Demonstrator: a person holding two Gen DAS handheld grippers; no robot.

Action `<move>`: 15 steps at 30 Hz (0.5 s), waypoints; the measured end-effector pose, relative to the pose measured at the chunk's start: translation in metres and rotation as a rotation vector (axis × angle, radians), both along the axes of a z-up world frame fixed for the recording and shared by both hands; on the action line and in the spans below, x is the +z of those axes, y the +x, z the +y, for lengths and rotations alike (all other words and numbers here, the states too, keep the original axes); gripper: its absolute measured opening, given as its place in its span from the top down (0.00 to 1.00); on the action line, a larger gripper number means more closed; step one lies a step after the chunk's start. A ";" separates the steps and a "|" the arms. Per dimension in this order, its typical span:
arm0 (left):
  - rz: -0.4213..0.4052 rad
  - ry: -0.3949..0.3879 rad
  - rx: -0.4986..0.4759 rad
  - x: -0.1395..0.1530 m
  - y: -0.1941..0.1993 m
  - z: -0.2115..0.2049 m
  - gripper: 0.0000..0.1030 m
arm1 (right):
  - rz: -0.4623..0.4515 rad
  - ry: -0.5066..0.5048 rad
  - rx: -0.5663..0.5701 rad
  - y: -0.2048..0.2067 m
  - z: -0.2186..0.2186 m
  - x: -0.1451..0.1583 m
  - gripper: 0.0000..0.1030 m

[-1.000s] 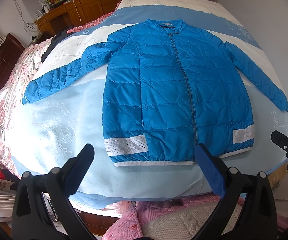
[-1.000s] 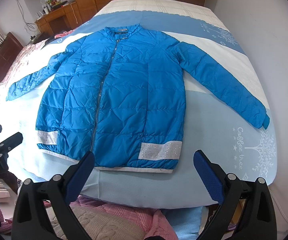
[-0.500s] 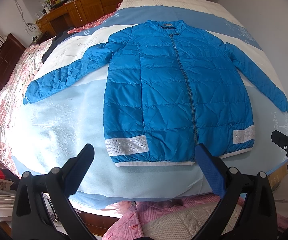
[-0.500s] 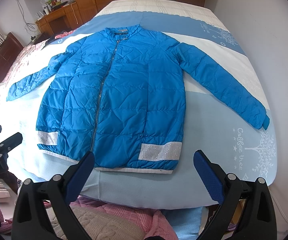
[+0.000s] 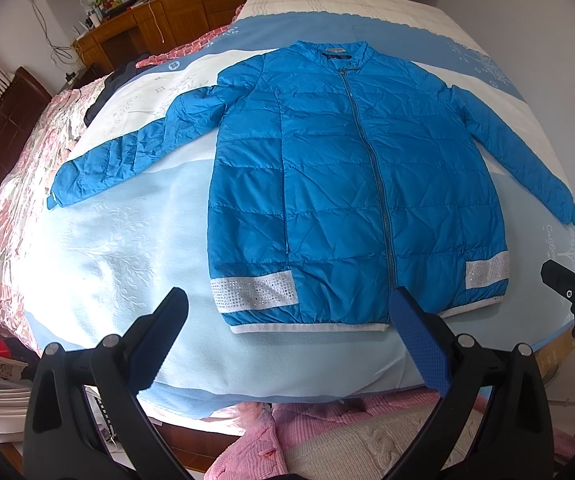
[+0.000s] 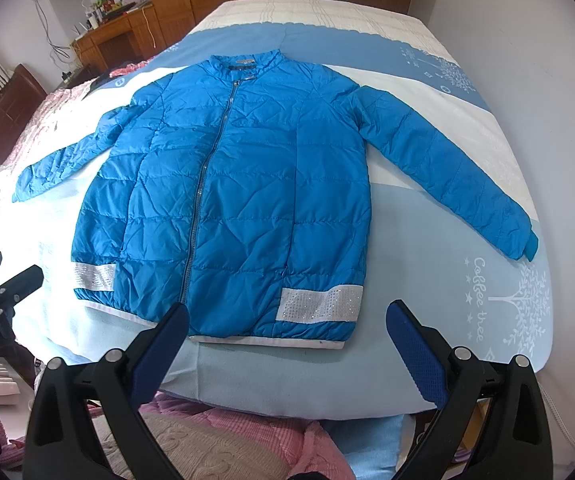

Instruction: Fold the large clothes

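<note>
A bright blue quilted jacket (image 5: 339, 184) (image 6: 239, 200) lies flat and zipped on the bed, collar far, hem near, both sleeves spread out to the sides. Silver studded bands mark the hem corners. My left gripper (image 5: 287, 316) hovers open above the near bed edge, in front of the hem's left half. My right gripper (image 6: 287, 320) is open too, just short of the hem's right half. Neither touches the jacket. Each gripper shows at the other view's side edge.
The bed (image 5: 99, 264) carries a pale blue and white blanket with a tree print (image 6: 527, 304). Pink knitted bedding (image 5: 359, 440) lies below the near edge. A white wall (image 6: 535, 60) runs along the right. Wooden desk and cabinets (image 5: 127, 36) stand at the far left.
Both views have crept very slightly toward the jacket; the jacket itself has not moved and both grippers stay open.
</note>
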State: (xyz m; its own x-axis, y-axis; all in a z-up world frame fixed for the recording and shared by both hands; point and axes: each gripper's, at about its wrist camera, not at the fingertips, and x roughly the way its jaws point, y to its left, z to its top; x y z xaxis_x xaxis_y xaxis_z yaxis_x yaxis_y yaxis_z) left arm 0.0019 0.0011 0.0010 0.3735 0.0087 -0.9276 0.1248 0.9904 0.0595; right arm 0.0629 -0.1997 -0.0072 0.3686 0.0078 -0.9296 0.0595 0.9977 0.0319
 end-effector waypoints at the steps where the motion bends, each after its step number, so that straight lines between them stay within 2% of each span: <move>1: 0.000 0.000 0.000 0.000 0.000 0.000 0.03 | 0.000 0.000 0.000 0.000 0.000 0.000 0.04; 15: -0.001 0.001 0.001 0.001 0.000 0.003 0.03 | 0.000 -0.001 -0.001 0.002 0.000 -0.001 0.04</move>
